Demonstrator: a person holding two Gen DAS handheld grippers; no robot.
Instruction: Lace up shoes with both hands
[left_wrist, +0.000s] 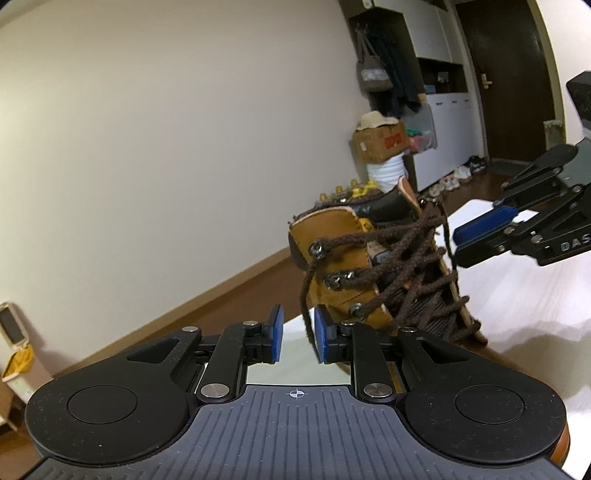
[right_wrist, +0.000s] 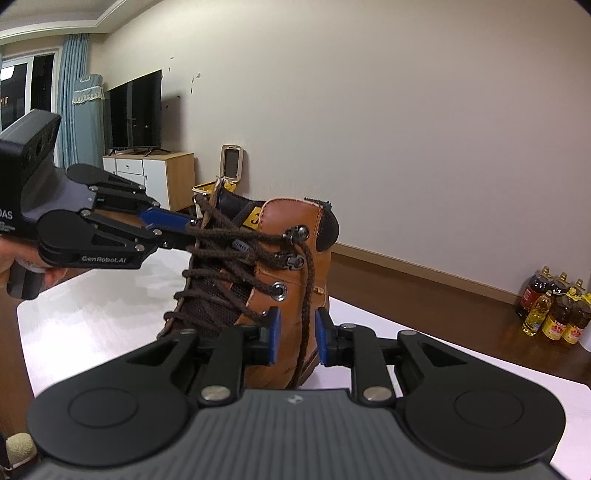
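Note:
A tan leather boot with dark brown laces stands upright on a white table. My left gripper is open by a narrow gap. A loose lace end hangs down from the top hooks between its blue pads without being pinched. My right gripper is open about as far on the boot's other side, and the other lace end hangs between its pads. Each gripper shows in the other's view, the left gripper and the right gripper, with tips at the crossed laces near the boot's top.
A hand holds the left gripper's handle. Beyond the table lies dark wood floor with oil bottles, a small bin, a TV on a cabinet, a cardboard box and shoes by a door.

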